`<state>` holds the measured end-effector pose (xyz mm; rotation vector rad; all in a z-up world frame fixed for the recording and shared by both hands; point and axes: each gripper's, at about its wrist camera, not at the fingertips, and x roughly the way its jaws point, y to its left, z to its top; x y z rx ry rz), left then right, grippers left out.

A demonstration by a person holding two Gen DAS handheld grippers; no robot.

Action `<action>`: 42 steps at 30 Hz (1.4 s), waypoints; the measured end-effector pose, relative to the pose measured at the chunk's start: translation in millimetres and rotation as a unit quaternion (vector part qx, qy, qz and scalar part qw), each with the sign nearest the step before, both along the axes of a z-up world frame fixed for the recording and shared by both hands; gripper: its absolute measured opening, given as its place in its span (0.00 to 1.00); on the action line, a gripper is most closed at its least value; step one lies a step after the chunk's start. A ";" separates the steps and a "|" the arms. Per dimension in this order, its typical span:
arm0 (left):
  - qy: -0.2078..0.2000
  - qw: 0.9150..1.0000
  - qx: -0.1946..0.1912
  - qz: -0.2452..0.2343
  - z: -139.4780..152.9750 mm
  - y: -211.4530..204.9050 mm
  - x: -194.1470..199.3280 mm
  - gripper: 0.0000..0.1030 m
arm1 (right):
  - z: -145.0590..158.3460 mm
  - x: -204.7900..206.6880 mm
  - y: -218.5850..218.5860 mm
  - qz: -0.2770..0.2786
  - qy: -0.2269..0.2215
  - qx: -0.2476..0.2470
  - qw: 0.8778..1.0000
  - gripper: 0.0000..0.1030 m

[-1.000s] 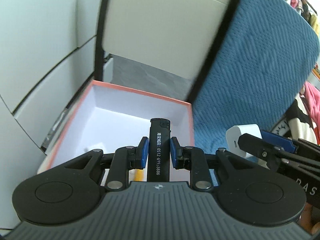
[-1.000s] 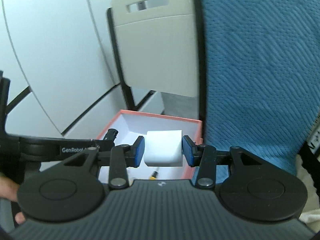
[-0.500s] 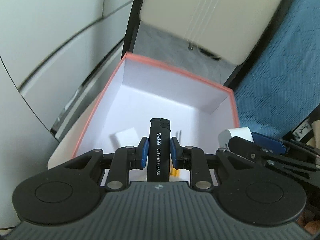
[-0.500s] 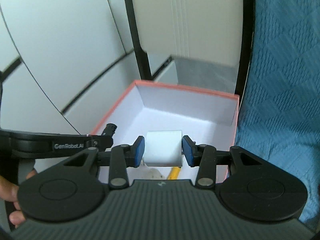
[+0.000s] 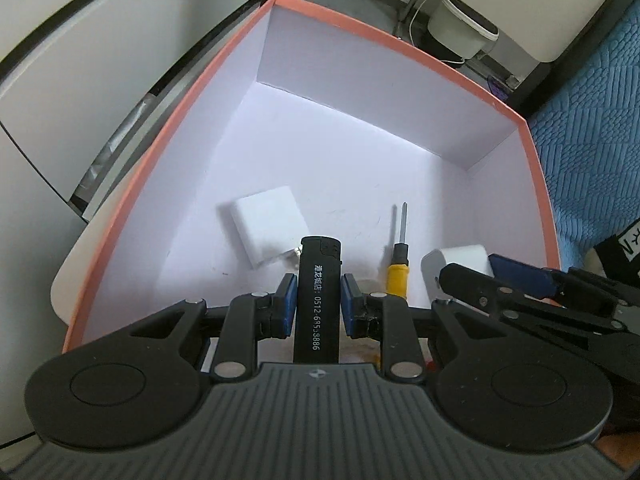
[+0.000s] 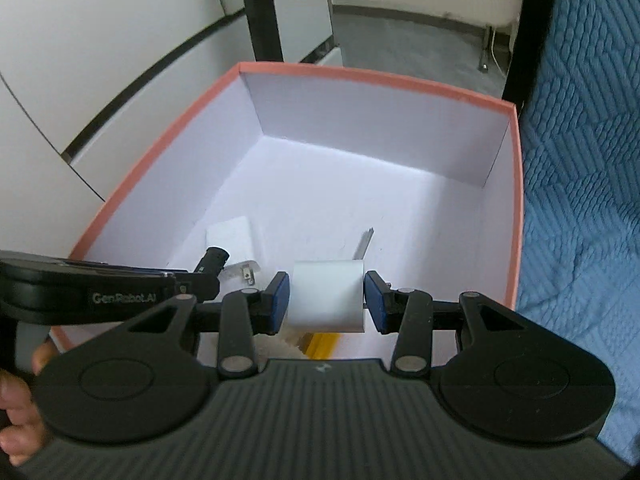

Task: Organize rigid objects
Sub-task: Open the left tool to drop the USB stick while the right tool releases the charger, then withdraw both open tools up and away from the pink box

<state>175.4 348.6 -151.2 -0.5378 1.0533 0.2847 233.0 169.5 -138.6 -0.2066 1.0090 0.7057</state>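
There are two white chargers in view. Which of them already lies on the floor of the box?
The flat charger with metal prongs, left of the screwdriver, lies in the box. The other charger is gripped in the right tool above it.

Both wrist fisheyes rode on their grippers, tilted steeply down, close above the open pink-rimmed box point(image 5: 532, 152). The left view looked in near its left wall, the right view near its right wall point(image 6: 514, 208). They shared the box floor, white plug adapter point(image 5: 268, 230) and screwdriver point(image 5: 400, 256).

Bright even light, sharp focus, fisheye-curved edges.
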 end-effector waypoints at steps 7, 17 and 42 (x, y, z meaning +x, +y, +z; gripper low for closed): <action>0.006 1.000 -0.004 0.003 2.2 4.0 -2.5 0.27 | 1.8 2.8 -1.9 -0.011 -0.002 0.004 1.000 0.44; -0.041 0.999 0.024 0.011 67.5 -14.5 -26.7 0.39 | 50.2 -11.1 -24.7 -0.013 -0.029 0.047 0.998 0.44; -0.131 0.988 0.084 0.017 200.1 -124.8 -126.8 0.39 | 152.7 -101.2 -148.0 -0.018 -0.116 0.126 0.985 0.44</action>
